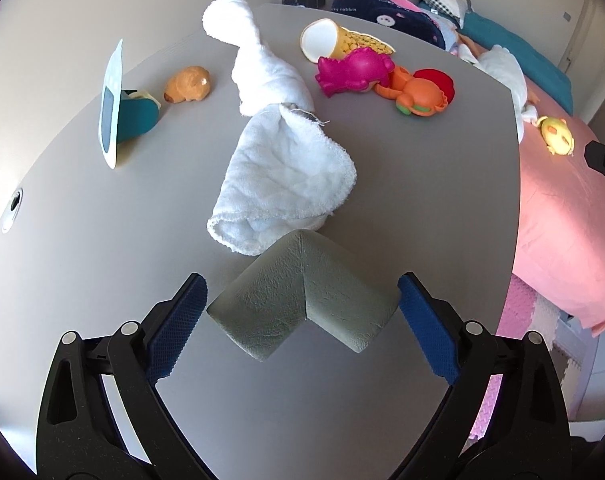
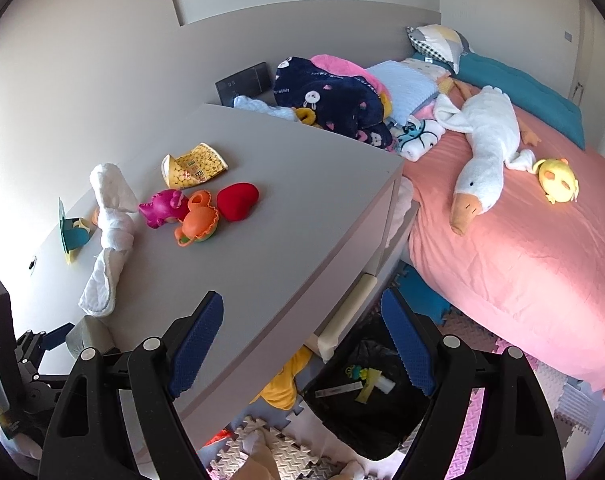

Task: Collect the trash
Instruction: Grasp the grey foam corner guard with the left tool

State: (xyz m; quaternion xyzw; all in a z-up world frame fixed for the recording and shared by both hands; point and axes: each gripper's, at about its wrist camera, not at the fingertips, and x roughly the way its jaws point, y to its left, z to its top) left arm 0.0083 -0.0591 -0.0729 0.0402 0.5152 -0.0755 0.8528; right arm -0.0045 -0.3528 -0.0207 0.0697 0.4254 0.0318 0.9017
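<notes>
Trash-wise, the yellow snack cup (image 1: 334, 40) lies tipped over on the counter (image 1: 102, 240) by the pink toy (image 1: 354, 70). Left claw (image 1: 302, 308) gapes around the foam corner guard (image 1: 302, 292), pads not pressing. Right claw (image 2: 302, 344) hangs open and empty above the black bin (image 2: 366, 412) on the floor.

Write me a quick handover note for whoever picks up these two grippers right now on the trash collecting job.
Left gripper: jaws open, straddling the grey foam corner guard on the grey table's corner, pads not pressing it.
Right gripper: jaws open and empty, over the table edge, above the black-lined trash bin on the floor.
Trash on the table: the yellow tipped paper cup at the far side, by the pink rubber toy, and the opened teal packet at the left.
Done: the bin already holds a few scraps.
Left: bin the cup and the packet; the white towel and toys look like keepers.
</notes>
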